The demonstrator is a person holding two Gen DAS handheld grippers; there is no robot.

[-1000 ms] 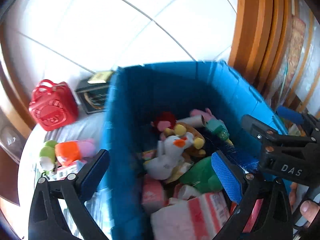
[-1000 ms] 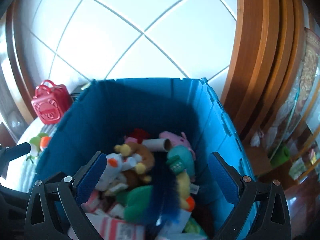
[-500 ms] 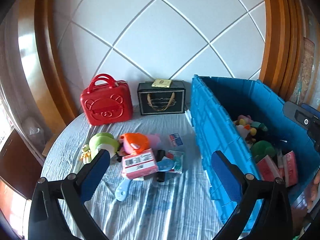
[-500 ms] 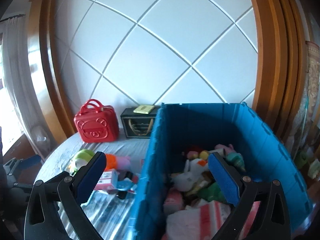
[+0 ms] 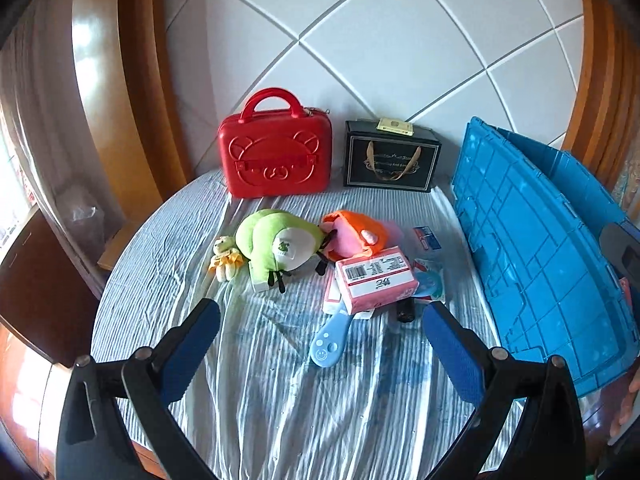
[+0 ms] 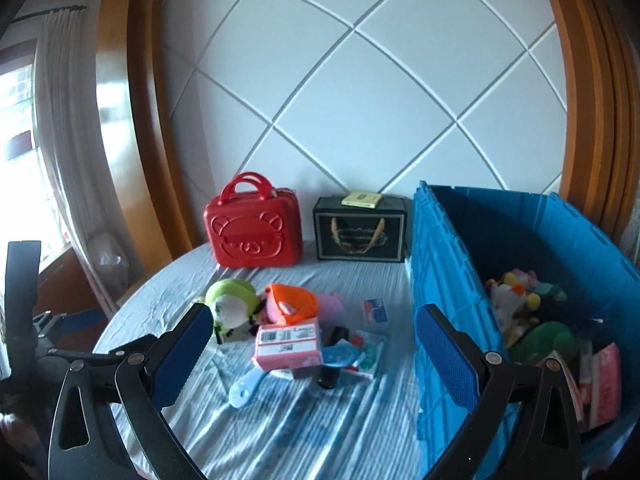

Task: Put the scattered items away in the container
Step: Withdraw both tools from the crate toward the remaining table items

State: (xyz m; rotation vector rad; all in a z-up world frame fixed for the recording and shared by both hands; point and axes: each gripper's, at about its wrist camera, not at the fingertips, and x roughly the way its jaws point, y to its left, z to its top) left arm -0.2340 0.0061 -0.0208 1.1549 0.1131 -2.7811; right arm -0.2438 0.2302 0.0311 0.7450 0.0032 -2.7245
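The blue crate (image 5: pixel 532 248) stands at the table's right, and in the right wrist view the crate (image 6: pixel 440 280) holds several toys and packs (image 6: pixel 528 308). Left of it lies a loose pile: a green plush (image 5: pixel 276 240), an orange and pink plush (image 5: pixel 356 234), a pink pack (image 5: pixel 376 278), a light blue brush (image 5: pixel 330 338) and a small yellow plush (image 5: pixel 225 258). My left gripper (image 5: pixel 320 314) is open above the cloth, just short of the pile. My right gripper (image 6: pixel 314 318) is open too, with nothing in it, facing the same pink pack (image 6: pixel 288 344).
A red bear-face case (image 5: pixel 276 152) and a black gift box (image 5: pixel 390 160) stand against the white tiled wall. The striped cloth (image 5: pixel 280 400) covers a round table whose edge curves off at the left. Wooden frames flank the wall.
Both grippers have drawn back from over the crate and swung left. The views now face the pile on the cloth rather than the crate's inside. Both remain open.
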